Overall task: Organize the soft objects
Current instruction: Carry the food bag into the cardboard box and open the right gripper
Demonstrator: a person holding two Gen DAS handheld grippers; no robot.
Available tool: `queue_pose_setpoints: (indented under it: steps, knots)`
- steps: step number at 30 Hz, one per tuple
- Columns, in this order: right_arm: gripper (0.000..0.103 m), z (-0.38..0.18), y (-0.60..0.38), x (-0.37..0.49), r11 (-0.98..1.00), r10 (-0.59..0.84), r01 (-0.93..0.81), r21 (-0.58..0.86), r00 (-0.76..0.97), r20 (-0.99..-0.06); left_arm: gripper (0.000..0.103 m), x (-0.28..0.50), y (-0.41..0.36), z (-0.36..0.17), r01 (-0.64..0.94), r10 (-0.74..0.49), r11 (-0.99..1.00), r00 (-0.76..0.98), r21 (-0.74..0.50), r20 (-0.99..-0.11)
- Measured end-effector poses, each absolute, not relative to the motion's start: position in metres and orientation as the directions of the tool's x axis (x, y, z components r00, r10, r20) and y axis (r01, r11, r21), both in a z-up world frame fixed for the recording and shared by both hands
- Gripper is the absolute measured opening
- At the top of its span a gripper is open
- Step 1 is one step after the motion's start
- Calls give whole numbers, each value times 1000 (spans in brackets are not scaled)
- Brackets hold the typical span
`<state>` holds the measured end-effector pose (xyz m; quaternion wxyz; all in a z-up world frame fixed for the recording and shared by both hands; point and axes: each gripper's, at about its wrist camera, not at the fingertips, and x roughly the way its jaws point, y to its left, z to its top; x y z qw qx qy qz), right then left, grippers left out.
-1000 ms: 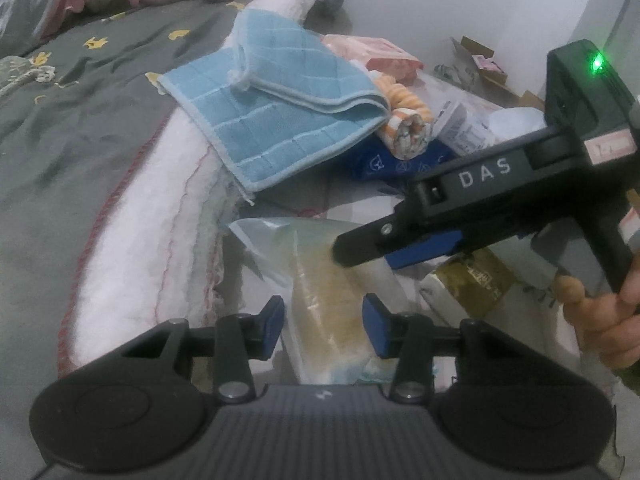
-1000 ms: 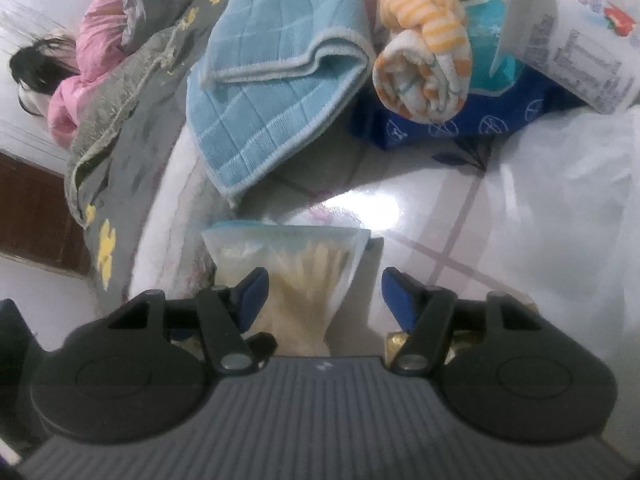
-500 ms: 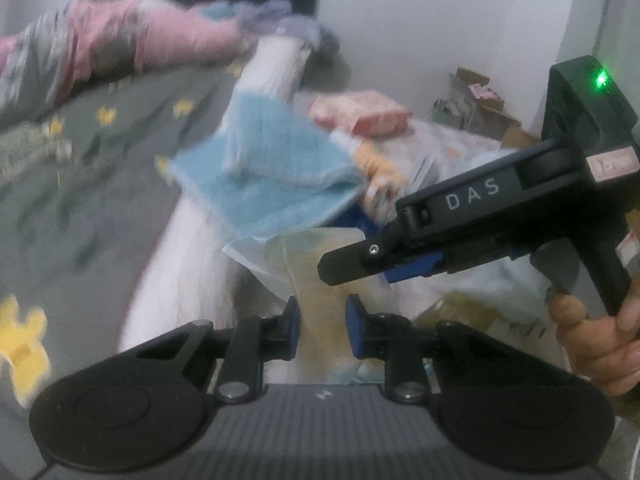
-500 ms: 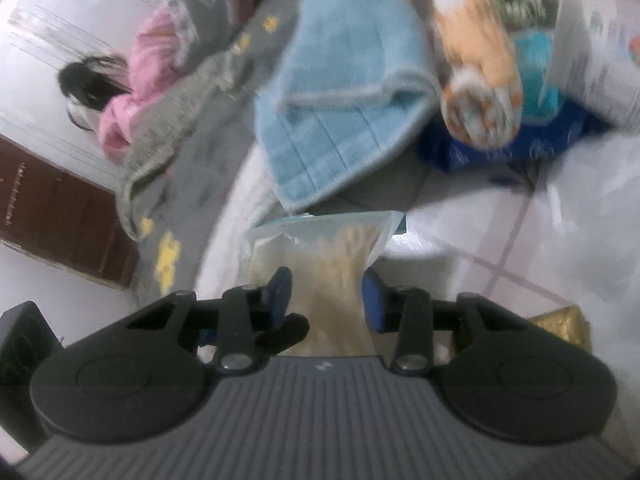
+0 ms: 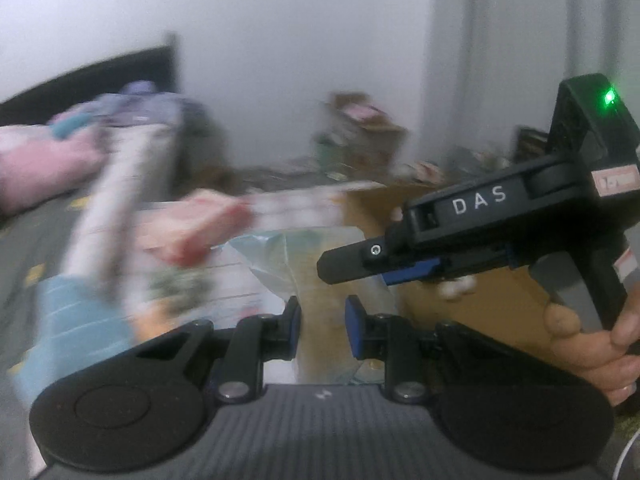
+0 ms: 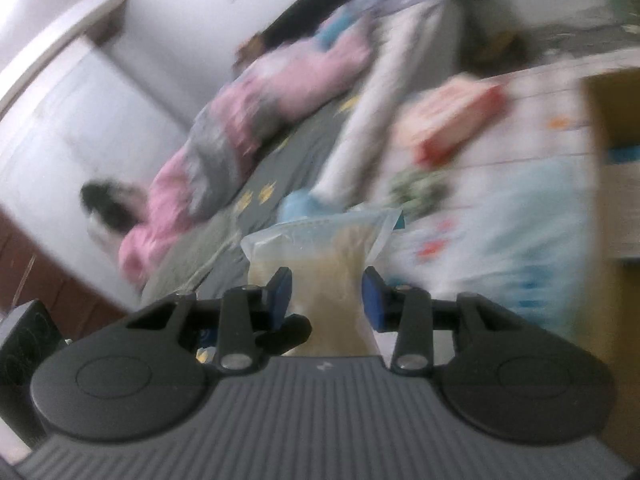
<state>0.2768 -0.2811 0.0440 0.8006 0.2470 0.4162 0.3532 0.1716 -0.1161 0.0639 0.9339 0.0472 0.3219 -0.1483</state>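
Observation:
A clear plastic bag with pale yellow soft contents (image 5: 320, 276) is held up in the air by both grippers. My left gripper (image 5: 322, 326) is shut on its lower part. My right gripper (image 6: 326, 298) is shut on the same bag (image 6: 328, 252), which stands upright between its blue pads. The right gripper's black body (image 5: 500, 220) shows at the right of the left wrist view, its tip against the bag. A blue towel (image 5: 76, 312) lies blurred at the lower left.
A brown cardboard box (image 5: 432, 248) stands just behind the bag, also at the right edge of the right wrist view (image 6: 612, 184). A red-pink packet (image 6: 452, 120) and white bags lie on the floor. The bed with grey cover (image 6: 264, 184) and pink bedding is at left.
Both grippers closed on the bag and lifted it off the floor. The views tilted up, so the wall and cardboard box now show; the towels dropped out of the centre.

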Motion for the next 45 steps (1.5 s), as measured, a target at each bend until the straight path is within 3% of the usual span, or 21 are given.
queue_pose_setpoints:
  steps: [7,13,18,28,37,45]
  knots:
    - [39,20,-411,314,738,625,-144,659,515,-587,25,249,-228,40,460,-383,885,639,-68,-667]
    - [40,20,-472,364,820,490,-77,567,605,-627,25,315,-292,25,496,-426,862,597,-104,-680]
    - [48,3,-521,415,833,412,16,554,649,-639,42,349,-318,-9,479,-394,871,550,-109,-737]
    - [49,-19,-542,401,836,368,67,544,667,-648,46,353,-296,-13,463,-384,878,532,-121,-754]
    - [50,6,-529,353,814,405,48,579,668,-625,66,306,-241,38,436,-369,895,604,-95,-706]
    - [60,37,-462,285,756,558,-132,641,642,-526,85,219,-135,76,326,-306,941,717,-87,-626]
